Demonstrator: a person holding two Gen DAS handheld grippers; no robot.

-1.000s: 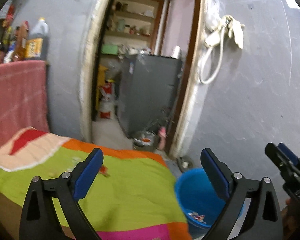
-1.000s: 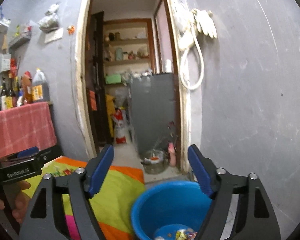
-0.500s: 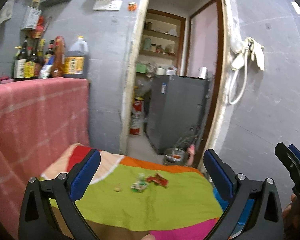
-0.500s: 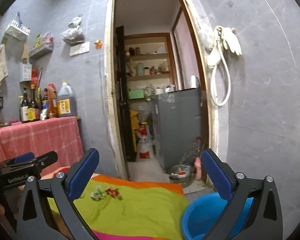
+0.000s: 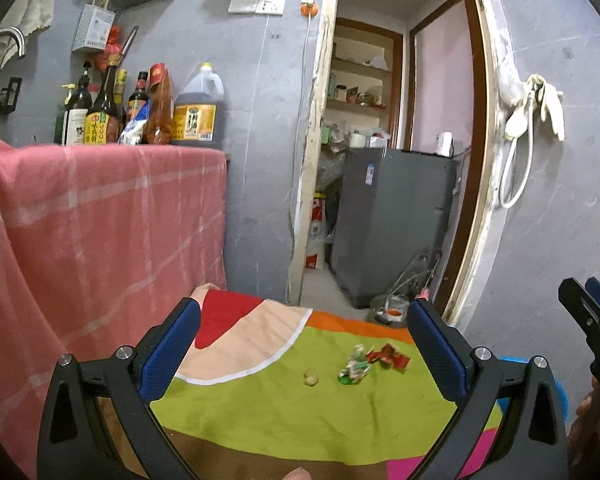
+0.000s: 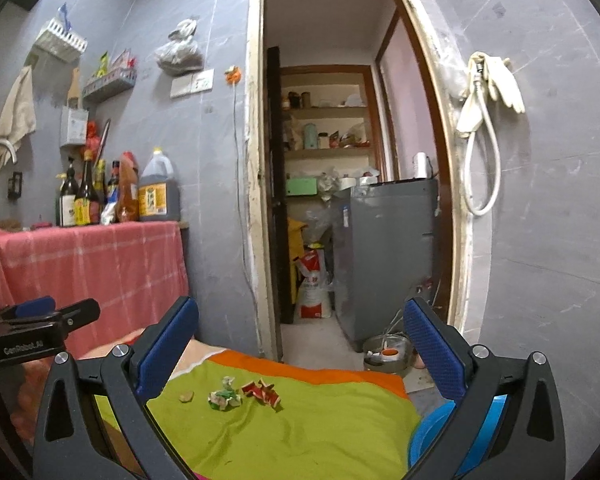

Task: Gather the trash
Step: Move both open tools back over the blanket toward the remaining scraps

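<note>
A grey-walled room with an open doorway forms the backdrop; a pink checked cloth (image 5: 100,208) hangs at the left with bottles (image 5: 100,112) lined along its top. In the foreground lies a multicoloured cloth (image 6: 300,432), its lime-green panel carrying the trash. A blue basin (image 6: 424,432) sits just beside the cloth's right edge, partly hidden behind the right gripper's finger. The left gripper (image 5: 304,344) and right gripper (image 6: 300,344) both stand with jaws spread wide and nothing between the pads. Three pieces lie close together on the green panel: a torn red wrapper (image 6: 262,392), a crumpled green-and-white wrapper (image 6: 223,398) just beside it, and a small tan scrap (image 6: 186,397) a little apart to the left, possibly a food crumb, though it is too small to identify. The wrappers appear light, thin and crushable, likely to slide or flutter; a pinch across the bunched middle seems soundest. The scrap offers little to grip, and the soft cloth beneath may snag.
</note>
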